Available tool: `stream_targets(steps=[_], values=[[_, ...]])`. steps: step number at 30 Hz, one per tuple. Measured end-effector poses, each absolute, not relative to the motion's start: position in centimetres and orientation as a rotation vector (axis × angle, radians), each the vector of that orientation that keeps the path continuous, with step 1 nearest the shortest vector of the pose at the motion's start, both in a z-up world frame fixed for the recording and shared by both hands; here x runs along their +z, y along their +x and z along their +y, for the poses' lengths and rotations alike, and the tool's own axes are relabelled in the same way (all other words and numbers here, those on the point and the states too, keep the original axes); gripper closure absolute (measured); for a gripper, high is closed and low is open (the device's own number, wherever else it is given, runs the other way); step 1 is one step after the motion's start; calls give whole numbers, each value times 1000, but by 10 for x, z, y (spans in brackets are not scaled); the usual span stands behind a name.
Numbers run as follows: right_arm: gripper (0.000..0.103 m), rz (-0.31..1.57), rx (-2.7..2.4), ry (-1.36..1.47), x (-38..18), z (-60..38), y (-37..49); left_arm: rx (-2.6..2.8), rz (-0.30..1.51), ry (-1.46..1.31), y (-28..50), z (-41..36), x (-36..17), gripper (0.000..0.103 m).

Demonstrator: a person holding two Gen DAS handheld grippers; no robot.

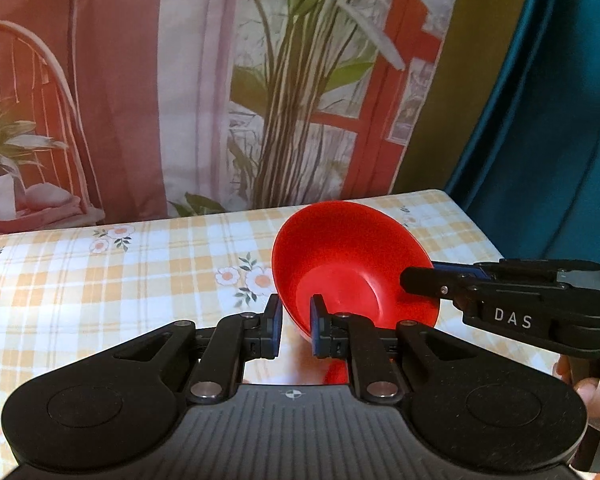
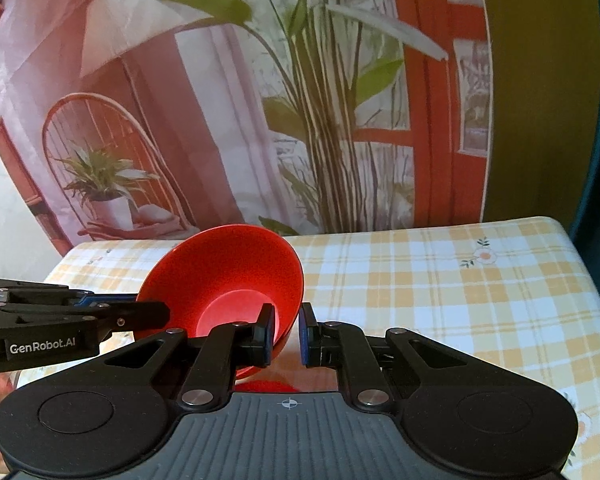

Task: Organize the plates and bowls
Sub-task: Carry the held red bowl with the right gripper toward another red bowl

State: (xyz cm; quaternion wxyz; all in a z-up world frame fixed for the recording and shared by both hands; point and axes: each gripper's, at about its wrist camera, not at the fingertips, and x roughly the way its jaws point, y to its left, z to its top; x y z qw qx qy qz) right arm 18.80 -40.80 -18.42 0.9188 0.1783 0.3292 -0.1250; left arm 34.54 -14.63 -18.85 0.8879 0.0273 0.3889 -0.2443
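A red bowl [image 1: 340, 264] hangs tilted above the checked tablecloth, held by both grippers at once. In the left wrist view my left gripper [image 1: 296, 320] is shut on the bowl's near left rim, one pad outside the wall and one inside. My right gripper [image 1: 414, 280] comes in from the right and clamps the opposite rim. In the right wrist view the same red bowl [image 2: 228, 264] has its near right wall pinched by my right gripper [image 2: 287, 330]. There my left gripper [image 2: 156, 314] bites the left rim.
The table [image 1: 100, 280] wears a yellow checked cloth with flowers and ends at a printed backdrop with plants and a chair. A second red piece [image 2: 266, 387] shows just below the bowl, mostly hidden by the gripper body. A hand [image 1: 588, 392] shows at the right edge.
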Motion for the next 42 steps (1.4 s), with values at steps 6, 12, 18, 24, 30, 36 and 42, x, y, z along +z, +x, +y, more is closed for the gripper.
stream_targets(steps=[6, 12, 18, 24, 30, 36, 42], values=[[91, 687, -265, 349, -180, -398, 162, -538, 816, 80, 321, -148, -183, 87], [91, 711, -276, 362, -190, -392, 142, -566, 848, 110, 305, -152, -189, 87], [91, 738, -285, 378, -206, -390, 133, -582, 893, 118, 299, -154, -200, 87], [91, 756, -292, 405, -222, -389, 129, -585, 922, 137, 297, -154, -213, 87], [91, 765, -290, 416, -229, -388, 127, -588, 934, 150, 297, -156, -218, 86], [91, 767, -291, 416, -231, -388, 126, -592, 943, 159, 296, -158, -221, 86], [90, 767, -293, 415, -231, -387, 125, -600, 952, 161, 294, -159, -224, 86]])
